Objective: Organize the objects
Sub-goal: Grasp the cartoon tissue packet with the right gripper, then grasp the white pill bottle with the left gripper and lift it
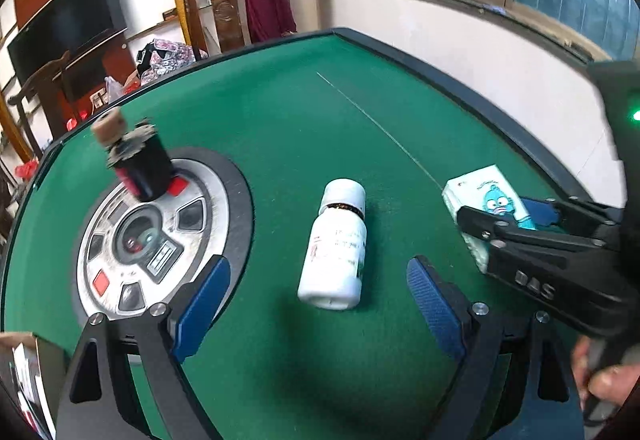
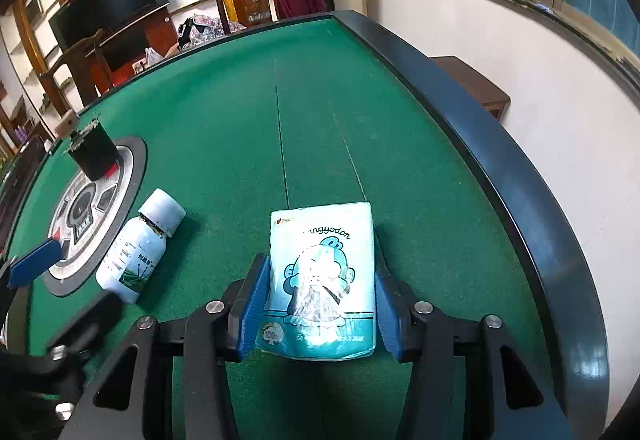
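Lying between right tongs (image 2: 320, 304): tissue pack (image 2: 322, 280).

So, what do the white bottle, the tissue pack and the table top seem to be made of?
White bottle: probably opaque plastic, smooth and slightly glossy, with a printed paper-like label.
Tissue pack: thin glossy plastic film, judging by the glare and wrinkles over the cartoon print.
Table top: green felt-like cloth, matte and slightly fuzzy, with a thin seam line; its raised edge looks like shiny dark plastic or lacquer.
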`<state>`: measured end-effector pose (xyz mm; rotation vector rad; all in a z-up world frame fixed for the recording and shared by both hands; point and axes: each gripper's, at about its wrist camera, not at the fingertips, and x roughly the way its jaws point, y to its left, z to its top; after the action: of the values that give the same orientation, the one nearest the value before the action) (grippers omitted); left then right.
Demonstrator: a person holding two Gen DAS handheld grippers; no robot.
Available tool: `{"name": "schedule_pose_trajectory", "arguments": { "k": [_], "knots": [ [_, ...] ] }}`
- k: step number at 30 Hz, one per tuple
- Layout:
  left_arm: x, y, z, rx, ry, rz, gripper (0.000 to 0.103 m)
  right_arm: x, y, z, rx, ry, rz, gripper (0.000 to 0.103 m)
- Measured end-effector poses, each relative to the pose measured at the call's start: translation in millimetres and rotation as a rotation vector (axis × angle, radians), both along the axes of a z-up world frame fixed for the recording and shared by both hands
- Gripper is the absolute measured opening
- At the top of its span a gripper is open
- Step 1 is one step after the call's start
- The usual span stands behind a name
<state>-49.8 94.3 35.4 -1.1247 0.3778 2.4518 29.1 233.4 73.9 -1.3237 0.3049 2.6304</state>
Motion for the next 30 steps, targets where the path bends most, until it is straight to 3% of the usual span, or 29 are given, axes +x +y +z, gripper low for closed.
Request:
{"name": "schedule_pose_trajectory", "arguments": {
  "k": [5, 7, 8, 9, 23, 30],
  "knots": [
    [-12.0, 7.1, -7.0, -0.015, -0.004, 0.005, 0.088, 1.2, 6.0, 1.5, -0.03, -0.001, -0.011, 0.053],
    [-14.5, 8.8, -11.4, -0.018, -0.029, -0.009, 0.07, 0.7, 4.2, 0.8, -0.023, -0.004, -0.01, 0.053],
    [-15.9, 10.4, -15.1, -0.023, -0.052, -0.017, 0.045, -0.3, 2.2, 0.3, -0.016, -0.005, -0.009, 0.053],
    [-16.7, 11.3, -18.8, -0.025, -0.08, -0.026, 0.033, -0.6, 1.1, 0.2, -0.009, -0.007, -0.008, 0.053],
    [2.1, -19.7, 3.0, 0.01, -0.032, 0.04, 0.033, 0.6, -5.9, -1.2, 0.057, -0.011, 0.009, 0.054],
    [21.6, -47.5, 18.2, 0.056, -0.033, 0.091, 0.033, 4.2, 1.6, -0.1, 0.001, 0.013, -0.009, 0.051]
  ]
}}
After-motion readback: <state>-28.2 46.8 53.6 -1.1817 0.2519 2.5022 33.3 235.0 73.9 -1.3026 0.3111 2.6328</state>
